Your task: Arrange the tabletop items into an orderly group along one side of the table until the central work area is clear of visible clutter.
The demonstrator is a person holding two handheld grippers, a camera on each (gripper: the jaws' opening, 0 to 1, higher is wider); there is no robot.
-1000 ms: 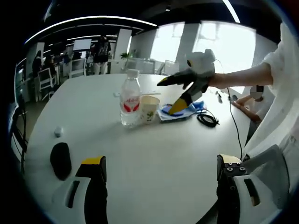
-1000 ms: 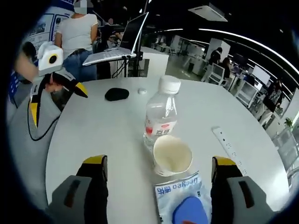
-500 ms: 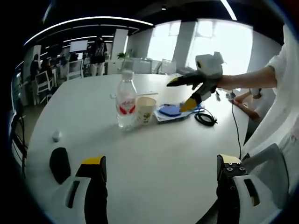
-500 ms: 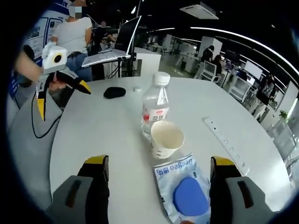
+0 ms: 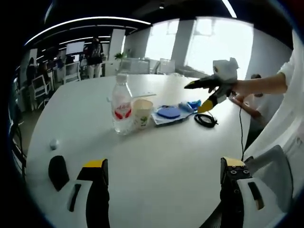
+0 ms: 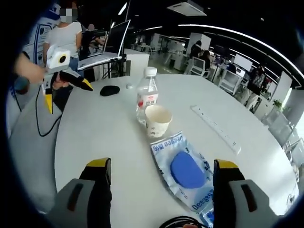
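Bottle (image 6: 146,96), cup (image 6: 157,120) beside packet (image 6: 183,169)

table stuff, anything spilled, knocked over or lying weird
Nothing spilled or tipped: the water bottle and paper cup stand upright, side by side. The blue pad lies on a flat packet set askew mid-table, and the black mouse sits apart near the far edge.

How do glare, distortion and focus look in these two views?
Left gripper view: the windows behind blow out white, backlighting the right gripper; the table bows under fisheye. Right gripper view: even ceiling light, water bottle and paper cup fairly sharp, power strip curved by distortion.
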